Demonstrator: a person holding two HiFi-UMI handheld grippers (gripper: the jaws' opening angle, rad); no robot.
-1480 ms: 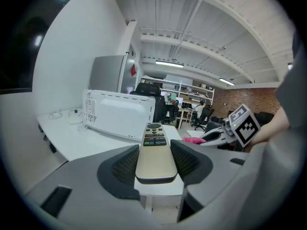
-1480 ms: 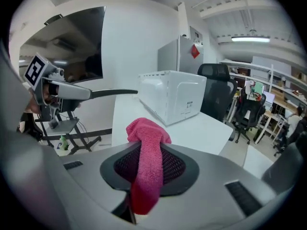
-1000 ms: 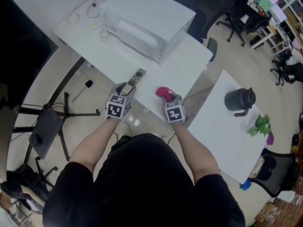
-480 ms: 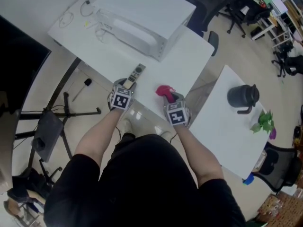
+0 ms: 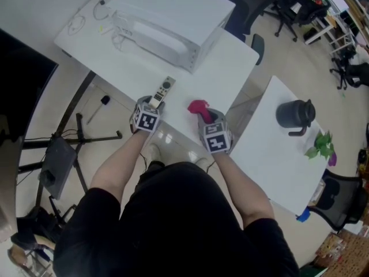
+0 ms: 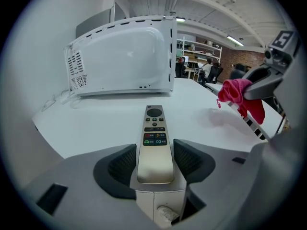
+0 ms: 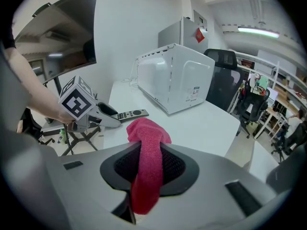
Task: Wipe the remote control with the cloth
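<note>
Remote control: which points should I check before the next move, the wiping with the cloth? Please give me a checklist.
1. Remote control lies flat on the table, buttons up: ok.
2. Left claw steadies it: not ok; its jaws have just been opening, and the remote lies between them ungripped.
3. Right claw shut on the cloth: ok.
4. Cloth touches the remote: not ok, it is held apart from it.
</note>
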